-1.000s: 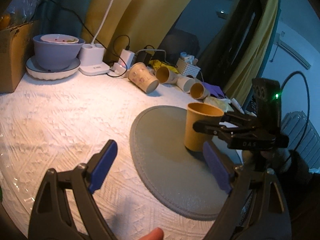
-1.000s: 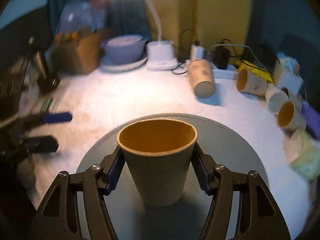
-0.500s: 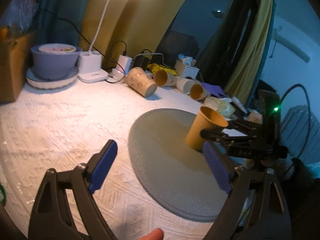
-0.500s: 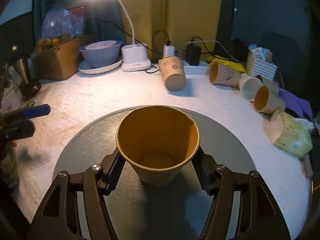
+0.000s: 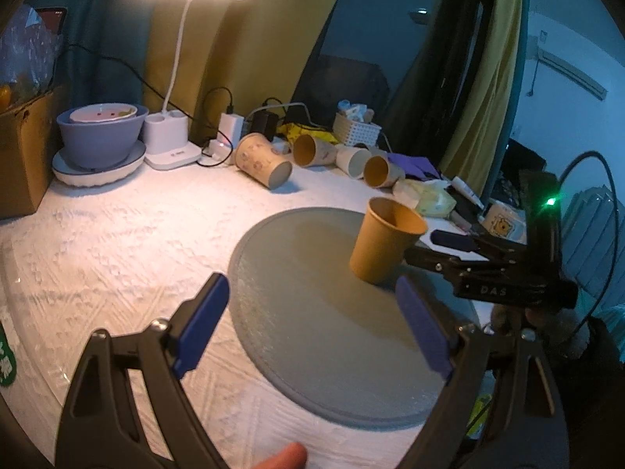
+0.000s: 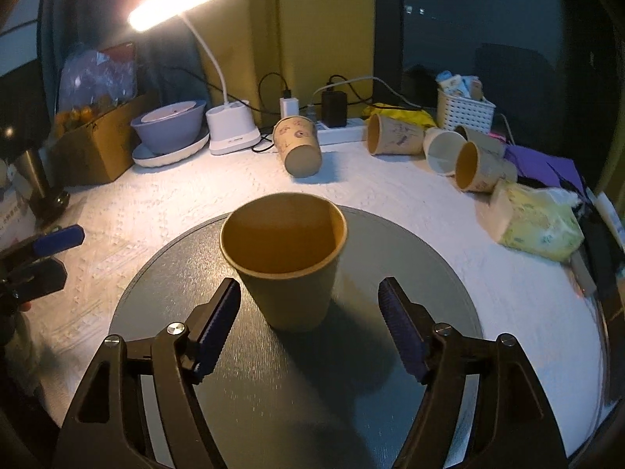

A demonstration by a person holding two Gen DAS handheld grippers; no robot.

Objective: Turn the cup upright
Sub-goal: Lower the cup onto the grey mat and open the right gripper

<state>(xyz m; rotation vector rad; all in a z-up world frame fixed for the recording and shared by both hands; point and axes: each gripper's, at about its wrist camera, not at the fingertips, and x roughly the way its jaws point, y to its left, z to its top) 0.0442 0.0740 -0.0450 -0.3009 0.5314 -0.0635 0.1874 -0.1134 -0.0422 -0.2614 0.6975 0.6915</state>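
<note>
Cup (image 6: 287,262) upright and empty on the round grey mat (image 6: 410,258), between the spread right tongs (image 6: 310,322), untouched. Left tongs (image 5: 312,328) also apart, holding nothing. Four cups on their sides at far counter (image 6: 164,199) edge; lamp (image 6: 175,2) lit.

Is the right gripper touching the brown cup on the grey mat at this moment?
Apart. In the right wrist view, the right gripper is open, and grey mat shows between each blue pad and the brown cup, which stands mouth up.

Brown cup (image 5: 384,244) upright on grey mat (image 5: 312,312); left tool (image 5: 312,326) wide apart, empty.
</note>
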